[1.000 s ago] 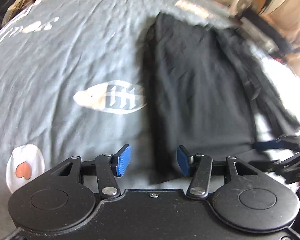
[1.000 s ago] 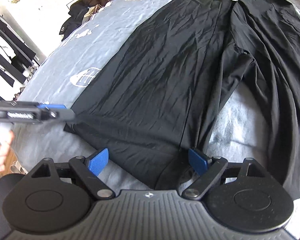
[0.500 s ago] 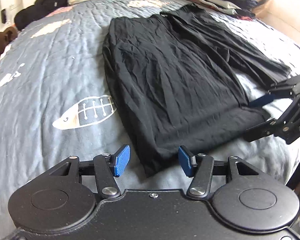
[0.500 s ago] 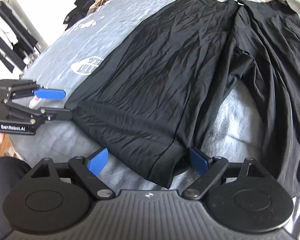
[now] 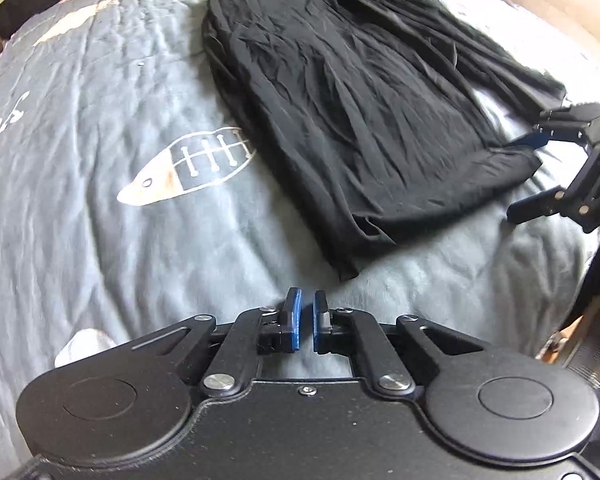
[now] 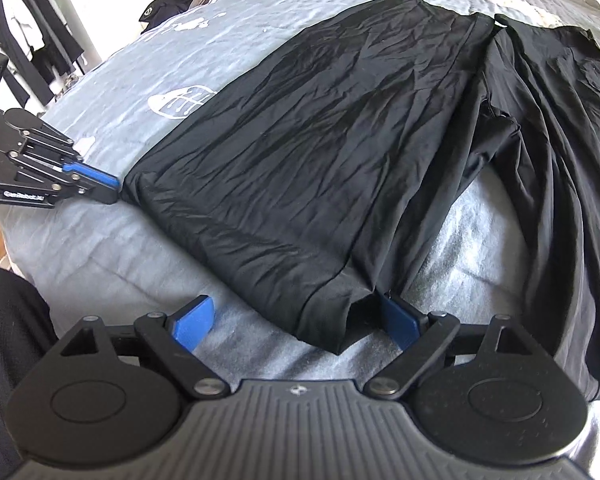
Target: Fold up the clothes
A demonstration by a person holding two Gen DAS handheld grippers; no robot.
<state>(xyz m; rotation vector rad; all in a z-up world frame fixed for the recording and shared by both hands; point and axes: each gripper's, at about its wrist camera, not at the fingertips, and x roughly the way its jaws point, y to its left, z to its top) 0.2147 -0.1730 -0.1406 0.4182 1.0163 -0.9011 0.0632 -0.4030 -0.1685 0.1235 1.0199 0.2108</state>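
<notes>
Nearby, black garment (image 5: 352,92) hem beside open grey bedspread (image 5: 100,240).

bed (image 5: 100,240): grey fish-print cover | daylight | clothes rack (image 6: 32,40): far left

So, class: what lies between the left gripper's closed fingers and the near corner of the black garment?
Only bare grey bedspread separates the left gripper from the black garment, in the left wrist view.

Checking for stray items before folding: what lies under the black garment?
Around the black garment only the grey fish-print bedspread shows, so it lies on that. Anything beneath the cloth itself is covered.
</notes>
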